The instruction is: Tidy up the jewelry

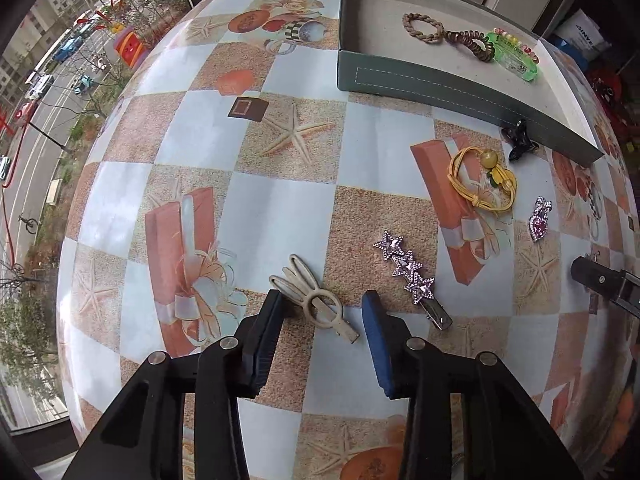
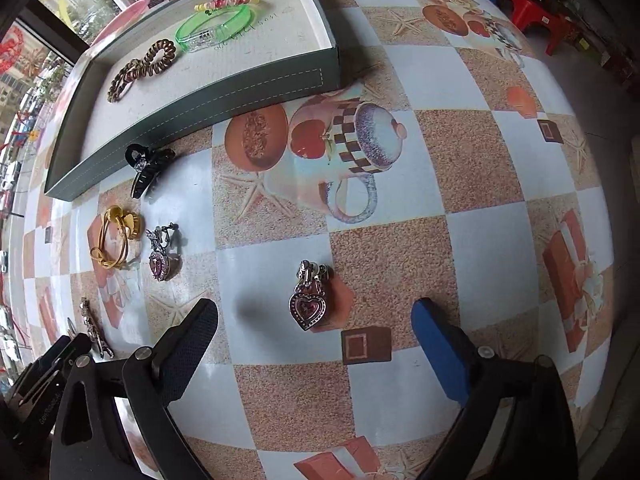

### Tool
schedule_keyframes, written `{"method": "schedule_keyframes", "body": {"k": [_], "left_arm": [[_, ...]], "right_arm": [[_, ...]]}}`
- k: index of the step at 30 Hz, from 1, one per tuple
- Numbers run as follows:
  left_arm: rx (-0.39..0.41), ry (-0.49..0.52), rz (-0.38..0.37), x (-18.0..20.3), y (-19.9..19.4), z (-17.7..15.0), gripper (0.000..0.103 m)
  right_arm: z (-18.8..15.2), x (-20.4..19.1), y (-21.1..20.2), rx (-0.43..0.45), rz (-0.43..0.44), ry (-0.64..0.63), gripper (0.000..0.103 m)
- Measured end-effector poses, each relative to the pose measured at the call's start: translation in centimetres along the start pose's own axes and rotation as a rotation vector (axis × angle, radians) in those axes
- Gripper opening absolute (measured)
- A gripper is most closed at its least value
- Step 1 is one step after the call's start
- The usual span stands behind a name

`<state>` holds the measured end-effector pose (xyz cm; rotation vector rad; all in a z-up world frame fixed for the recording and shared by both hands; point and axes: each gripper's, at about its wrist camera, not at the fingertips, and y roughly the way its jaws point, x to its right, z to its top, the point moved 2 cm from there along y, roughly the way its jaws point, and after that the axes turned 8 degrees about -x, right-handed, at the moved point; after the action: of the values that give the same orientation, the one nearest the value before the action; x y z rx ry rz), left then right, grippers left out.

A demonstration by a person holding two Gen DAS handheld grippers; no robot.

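1. Checkered oilcloth printed with starfish, gift boxes and fruit covers the bench (image 1: 280,208); a window at the left edge of the left wrist view looks down on a street.
2. Grey-green tray (image 1: 448,84), upper right of the left wrist view: holds a braided hair tie (image 1: 422,28), a brown coil tie (image 1: 474,42) and a green clear bangle (image 1: 516,58).
3. Left gripper (image 1: 324,308), bottom centre: fingers partly apart and straddling a beige rabbit-ear clip (image 1: 316,300) that lies flat on the bench. The left finger stands just beside the clip; whether it touches cannot be told. The blue right pad stands clear of it.
4. Star rhinestone clip (image 1: 412,272) lies just right of those fingers.
5. Yellow cord tie (image 1: 482,180), black claw clip (image 1: 520,140) and a pink heart earring (image 1: 539,222) lie loose below the tray.
6. Right gripper (image 2: 316,316), bottom of the right wrist view: fingers wide, a second heart earring (image 2: 308,304) between them, neither pad touching it.
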<state>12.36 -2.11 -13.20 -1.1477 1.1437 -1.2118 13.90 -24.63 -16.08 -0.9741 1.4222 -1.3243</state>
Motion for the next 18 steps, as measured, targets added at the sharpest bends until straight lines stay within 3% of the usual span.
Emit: {"method": "schedule_keyframes", "body": {"k": [2, 4, 6, 8, 9, 13, 18], "left_arm": [[0.006, 0.016, 0.001, 0.3, -0.3, -0.1, 0.049], [0.012, 0.025, -0.021, 0.5, -0.4, -0.2, 0.033], [0.017, 0.042, -0.028, 0.9, -0.7, -0.3, 0.033], [0.028, 0.046, -0.079, 0.4, -1.3, -0.7, 0.033], [0.031, 0.045, -0.102, 0.3, -1.5, -0.7, 0.033], [0.037, 0.051, -0.129, -0.5, -1.8, -0.7, 0.033], [0.049, 0.054, -0.150, -1.1, -2.6, -0.3, 0.033]], "right_arm": [[0.3, -0.6, -0.1, 0.015, -0.036, -0.021, 0.083], [0.4, -1.2, -0.2, 0.025, -0.086, -0.050, 0.068], [0.4, -1.6, -0.3, 0.035, -0.095, -0.070, 0.057], [0.4, -1.9, -0.5, 0.046, -0.100, -0.087, 0.038], [0.5, -2.0, -0.6, 0.052, -0.099, -0.092, 0.018], [0.2, -2.1, -0.7, 0.052, -0.068, -0.081, 0.018], [-0.3, 0.0, -1.7, 0.051, 0.055, -0.026, 0.018]]}}
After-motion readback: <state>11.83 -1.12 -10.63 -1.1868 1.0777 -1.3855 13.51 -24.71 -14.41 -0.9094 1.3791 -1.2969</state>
